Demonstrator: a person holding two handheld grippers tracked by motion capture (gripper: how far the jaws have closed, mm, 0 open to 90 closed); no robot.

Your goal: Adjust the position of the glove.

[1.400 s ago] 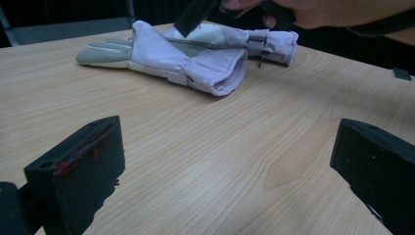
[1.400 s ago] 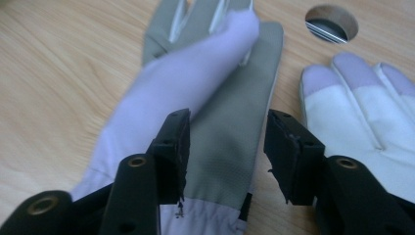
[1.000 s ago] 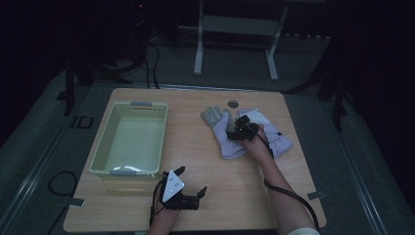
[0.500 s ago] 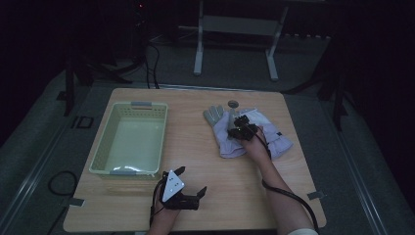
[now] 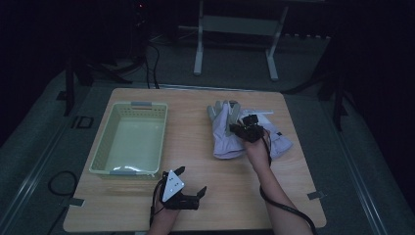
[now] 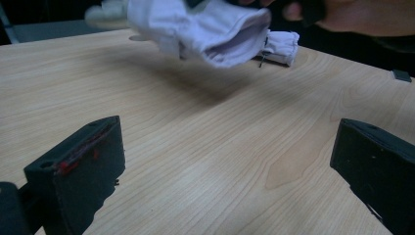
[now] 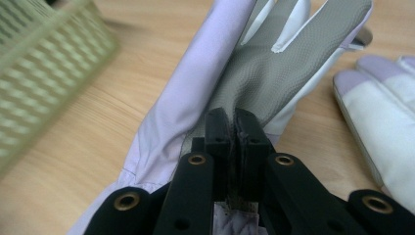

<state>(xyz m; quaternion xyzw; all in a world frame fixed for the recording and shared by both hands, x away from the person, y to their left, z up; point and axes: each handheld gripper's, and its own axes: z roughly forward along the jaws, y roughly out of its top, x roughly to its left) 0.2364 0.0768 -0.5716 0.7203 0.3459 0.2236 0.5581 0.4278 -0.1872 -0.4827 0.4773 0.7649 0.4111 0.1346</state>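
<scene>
Your right gripper [image 7: 231,128] has just been closing and now pinches a white glove with a grey palm [image 7: 274,68], lifted partly off the wooden table [image 5: 195,147] toward its 2 o'clock area. A second white glove [image 7: 386,127] lies flat just beside it at 3 o'clock. Your left gripper [image 5: 188,183] rests near the table's 6 o'clock edge, jaws spread wide and holding nothing. A pale green basket [image 5: 113,169] sits at 9 o'clock, well apart from the gloves
</scene>
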